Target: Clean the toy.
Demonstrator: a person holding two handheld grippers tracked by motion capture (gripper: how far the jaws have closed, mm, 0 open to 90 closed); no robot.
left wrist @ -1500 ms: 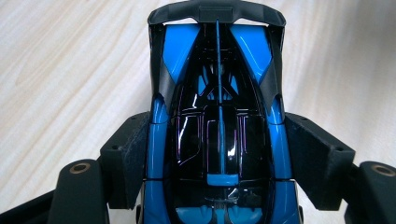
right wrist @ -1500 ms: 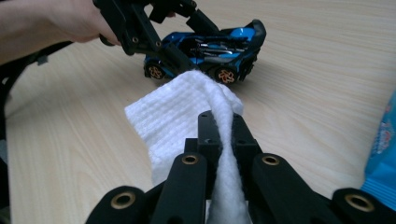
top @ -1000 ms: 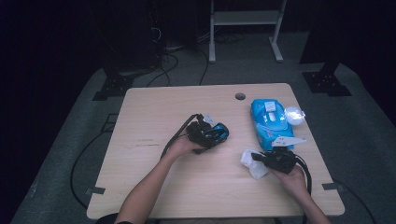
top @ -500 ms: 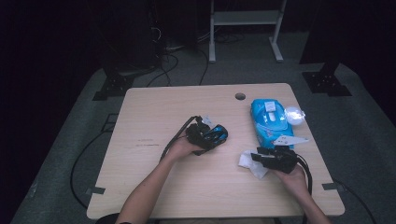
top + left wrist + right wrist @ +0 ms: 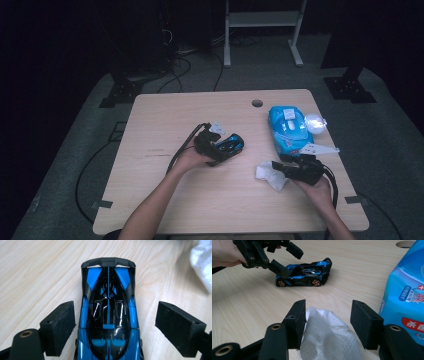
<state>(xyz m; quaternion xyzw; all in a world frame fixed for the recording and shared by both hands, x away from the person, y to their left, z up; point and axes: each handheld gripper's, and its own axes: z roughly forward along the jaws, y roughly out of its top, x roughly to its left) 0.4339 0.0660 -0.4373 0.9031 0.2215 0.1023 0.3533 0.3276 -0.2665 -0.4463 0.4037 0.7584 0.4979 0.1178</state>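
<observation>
1. Near the middle of the high view, the left gripper (image 5: 223,148) stands over a blue and black toy car (image 5: 231,144) on the wooden table (image 5: 165,120).
2. Seen from the left gripper view, the toy car (image 5: 108,315) lies between the two black pads (image 5: 60,327); a gap shows on each side, so the jaws are released and have just been opening.
3. Its long axis runs from the bottom of that frame up to the centre, rear wing at the top, in line with the jaws.
4. Lower right in the high view, the right gripper (image 5: 280,169) lies beside a crumpled white wipe (image 5: 270,175).
5. From the right gripper view, the wipe (image 5: 324,340) sits between the pads (image 5: 298,320), brushing the left one; the jaws stand apart and have just been opening.
6. Farther off there, the car (image 5: 304,272) stands side-on at upper centre, its long axis running across the frame.
7. At the right edge lies a blue wipes pack (image 5: 407,300).
</observation>
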